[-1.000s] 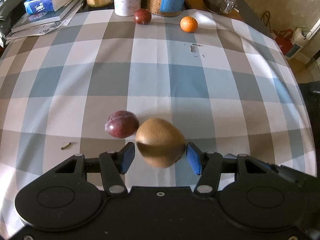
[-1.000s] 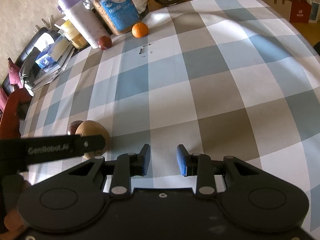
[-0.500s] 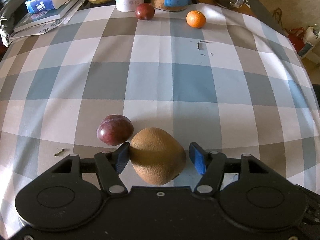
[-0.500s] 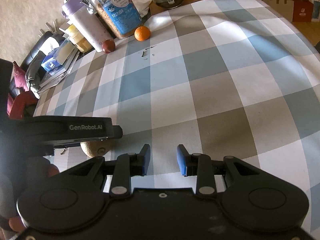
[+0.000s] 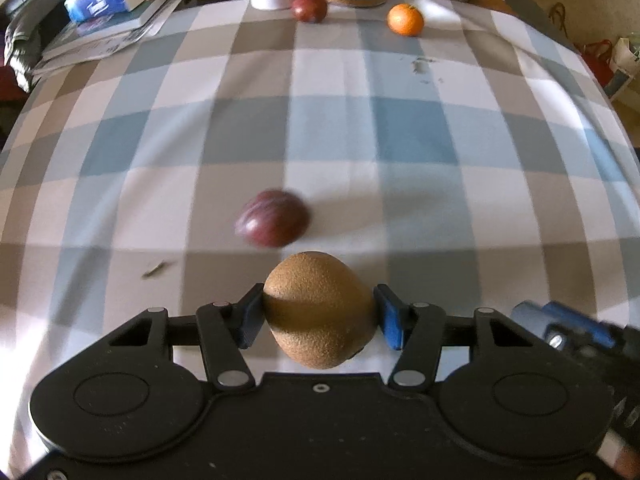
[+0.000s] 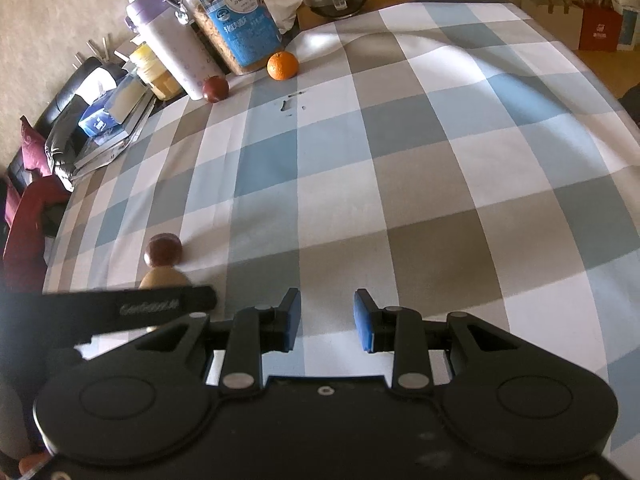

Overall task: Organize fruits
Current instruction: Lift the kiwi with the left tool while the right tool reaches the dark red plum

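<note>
Since the near plum [image 5: 273, 223] has slid from beside the kiwi [image 5: 320, 314] up toward frame centre, the left gripper [image 5: 318, 320], clamped on that kiwi at lower centre, has evidently drawn back; rightward, the right gripper [image 6: 327, 320] gapes narrowly, empty.

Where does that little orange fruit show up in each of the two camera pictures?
Left wrist view: the orange sits at the top, right of centre, on the far edge of the checked tablecloth.
Right wrist view: the orange is upper left of centre.
Shared landmark: the blue-labelled jar just behind it.
</note>
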A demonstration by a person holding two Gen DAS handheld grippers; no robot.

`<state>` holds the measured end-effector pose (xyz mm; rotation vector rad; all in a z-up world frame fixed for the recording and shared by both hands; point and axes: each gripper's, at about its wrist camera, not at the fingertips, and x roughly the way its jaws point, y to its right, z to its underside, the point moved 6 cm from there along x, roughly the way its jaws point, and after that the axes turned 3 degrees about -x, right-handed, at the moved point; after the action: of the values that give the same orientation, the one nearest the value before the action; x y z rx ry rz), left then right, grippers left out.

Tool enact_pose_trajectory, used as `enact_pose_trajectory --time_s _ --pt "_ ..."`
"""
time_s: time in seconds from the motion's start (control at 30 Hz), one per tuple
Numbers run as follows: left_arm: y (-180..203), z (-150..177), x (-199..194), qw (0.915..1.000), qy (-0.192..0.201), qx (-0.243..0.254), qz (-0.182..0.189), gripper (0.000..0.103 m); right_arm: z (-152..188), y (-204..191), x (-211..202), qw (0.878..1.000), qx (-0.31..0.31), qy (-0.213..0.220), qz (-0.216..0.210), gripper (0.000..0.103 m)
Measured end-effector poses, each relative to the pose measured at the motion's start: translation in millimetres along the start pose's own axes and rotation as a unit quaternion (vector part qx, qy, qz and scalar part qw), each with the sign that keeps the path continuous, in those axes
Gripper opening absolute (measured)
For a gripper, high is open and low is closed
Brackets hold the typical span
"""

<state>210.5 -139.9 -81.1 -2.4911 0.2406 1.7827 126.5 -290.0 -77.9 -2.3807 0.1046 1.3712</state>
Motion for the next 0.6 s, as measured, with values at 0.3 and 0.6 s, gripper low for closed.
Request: enact_pose_trajectory --time_s 0.3,0.6 --pt "-61 21 -10 0.9992 -0.001 -0.027 -0.028 0.062 15 -26 -10 1.0 -0.017 -0.011 -0.001 0.033" --pt "-106 26 -13 0.9979 0.004 -0.053 -0.038 0.062 23 -62 -15 0.999 -0.049 -0.015 0.003 0.033"
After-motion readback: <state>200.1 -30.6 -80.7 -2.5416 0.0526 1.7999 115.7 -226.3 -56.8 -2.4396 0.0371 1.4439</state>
